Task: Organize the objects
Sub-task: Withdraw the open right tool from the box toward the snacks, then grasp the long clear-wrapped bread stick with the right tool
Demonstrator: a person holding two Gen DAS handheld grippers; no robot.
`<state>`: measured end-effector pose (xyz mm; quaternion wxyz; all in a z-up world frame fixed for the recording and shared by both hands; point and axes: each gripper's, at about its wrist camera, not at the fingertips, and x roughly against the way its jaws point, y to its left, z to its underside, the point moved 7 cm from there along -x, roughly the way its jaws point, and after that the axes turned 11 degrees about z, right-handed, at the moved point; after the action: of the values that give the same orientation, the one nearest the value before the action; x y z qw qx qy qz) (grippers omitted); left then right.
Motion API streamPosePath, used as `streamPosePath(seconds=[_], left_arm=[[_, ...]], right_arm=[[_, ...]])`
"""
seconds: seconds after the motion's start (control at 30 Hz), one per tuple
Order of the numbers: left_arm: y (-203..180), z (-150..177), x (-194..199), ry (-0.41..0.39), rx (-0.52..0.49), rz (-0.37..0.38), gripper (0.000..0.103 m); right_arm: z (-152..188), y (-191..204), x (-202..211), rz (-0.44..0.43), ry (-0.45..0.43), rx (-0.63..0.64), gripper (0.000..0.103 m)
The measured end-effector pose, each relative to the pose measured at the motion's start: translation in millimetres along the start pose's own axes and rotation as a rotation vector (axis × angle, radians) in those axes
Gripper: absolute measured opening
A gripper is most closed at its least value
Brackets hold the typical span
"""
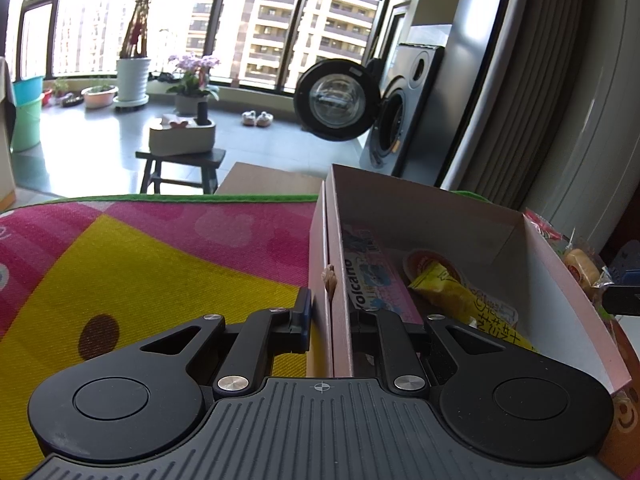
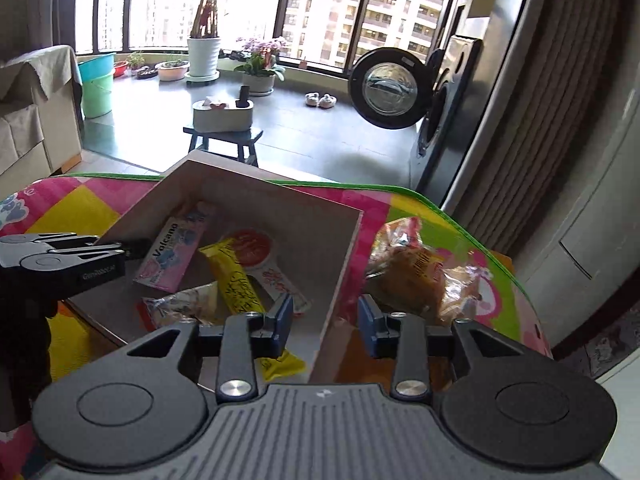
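1. Left wrist view. Left gripper [image 1: 330, 316] has its jaws clamped on the near left wall of the cardboard box [image 1: 440, 208], one finger outside, one inside. The box sits on the patterned mat [image 1: 140, 260]. Inside lie a Volcano packet [image 1: 370, 276] and a yellow snack bar [image 1: 460, 300].
2. Risk here, as I judge it: the grip is on thin card at one wall. A pull or lift could bend the wall or tilt the box and slide the contents.
3. Only this view shows the wall pinched between the fingers. At the right edge a wrapped snack [image 1: 582, 266] lies just outside the box, beside a dark part that is likely the other gripper.
4. Right wrist view. Right gripper [image 2: 325, 322] is wide open and empty, straddling the box's right wall [image 2: 340, 264], touching nothing.
5. Risk: closing now would catch the wall, not a snack; dropping lower could knock it.
6. Only this view shows the loose snack bags [image 2: 416, 264] on the mat right of the box, still to be packed, and a crumpled wrapper [image 2: 188, 302] inside it.
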<state>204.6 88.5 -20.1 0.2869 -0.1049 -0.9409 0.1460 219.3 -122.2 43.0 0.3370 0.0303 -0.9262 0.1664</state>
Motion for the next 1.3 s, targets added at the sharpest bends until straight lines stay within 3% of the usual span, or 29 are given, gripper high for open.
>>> streamPosePath(seconds=[0.07, 0.13, 0.33, 0.6, 0.83, 0.9, 0.97, 1.03, 1.3], left_arm=[[-0.4, -0.2, 0.5, -0.001, -0.004, -0.003, 0.015], [-0.8, -0.3, 0.5, -0.001, -0.009, -0.006, 0.015], [-1.5, 0.0, 0.2, -0.003, -0.015, -0.01, 0.015], [0.8, -1.4, 1.5, -0.004, -0.02, -0.012, 0.015], [0.7, -1.2, 1.4, -0.003, -0.02, -0.012, 0.014], [0.6, -1.2, 1.4, -0.003, -0.019, -0.012, 0.014], [0.6, -1.3, 1.4, -0.003, -0.02, -0.012, 0.014], [0.3, -0.8, 1.2, -0.003, -0.02, -0.012, 0.014], [0.3, -0.8, 1.1, -0.004, -0.02, -0.013, 0.014]], right_arm=[[10.9, -20.7, -0.9, 0.029, 0.011, -0.052, 0.051], [24.6, -41.1, -5.8, 0.066, 0.029, -0.096, 0.055], [63.4, -82.8, -31.5, 0.109, 0.121, -0.222, 0.056], [91.8, -97.7, -64.4, 0.096, 0.2, -0.321, 0.068], [93.3, -100.4, -79.1, 0.052, 0.195, -0.391, 0.068], [90.7, -97.5, -81.7, 0.054, 0.194, -0.375, 0.066], [90.0, -94.5, -80.8, 0.056, 0.199, -0.322, 0.047], [92.1, -97.3, -75.6, 0.054, 0.208, -0.305, 0.039], [114.6, -101.3, -33.2, 0.017, 0.223, -0.288, 0.027]])
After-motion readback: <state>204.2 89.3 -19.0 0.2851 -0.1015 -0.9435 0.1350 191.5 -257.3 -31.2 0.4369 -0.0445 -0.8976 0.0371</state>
